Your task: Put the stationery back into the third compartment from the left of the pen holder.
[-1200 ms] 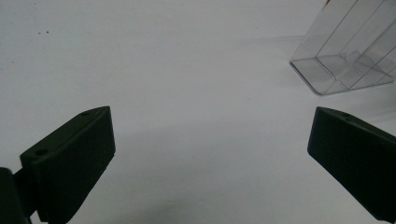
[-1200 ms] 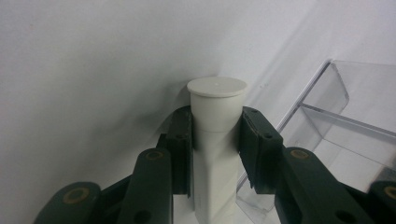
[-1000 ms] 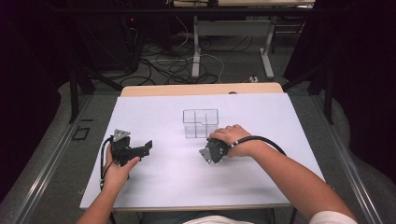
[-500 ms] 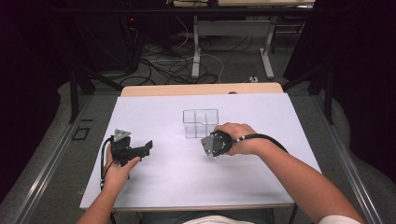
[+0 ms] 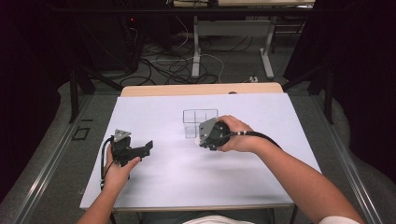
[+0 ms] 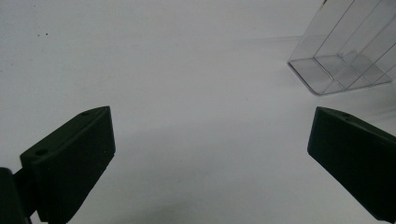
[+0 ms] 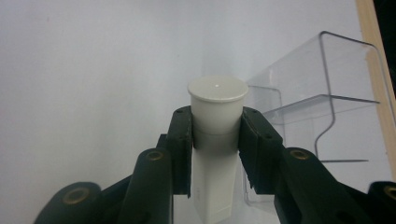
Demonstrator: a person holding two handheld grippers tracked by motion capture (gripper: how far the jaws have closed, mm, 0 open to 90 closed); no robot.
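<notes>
Landmark: clear divided box (image 5: 200, 122) on the white table sheet (image 5: 196, 182), standing toward the far middle of it.

Right gripper (image 7: 215, 135): jaws clamped on a white tube (image 7: 215, 126), one pad on either side just under its flat cap. The cap end points away from the camera. In the right gripper view the tube sits just beside the clear box, at its near open corner, and seems apart from it, though the box's clear walls make the gap hard to judge. From the high view the right gripper (image 5: 209, 134) is held at the box's near right corner, with the person's hand wrapped round it.

Left gripper (image 5: 133, 150): well to the left of the box and nearer the person. Jaws wide apart, nothing between them; in the left gripper view the box (image 6: 343, 56) lies off to the upper right, beyond the bare sheet.
</notes>
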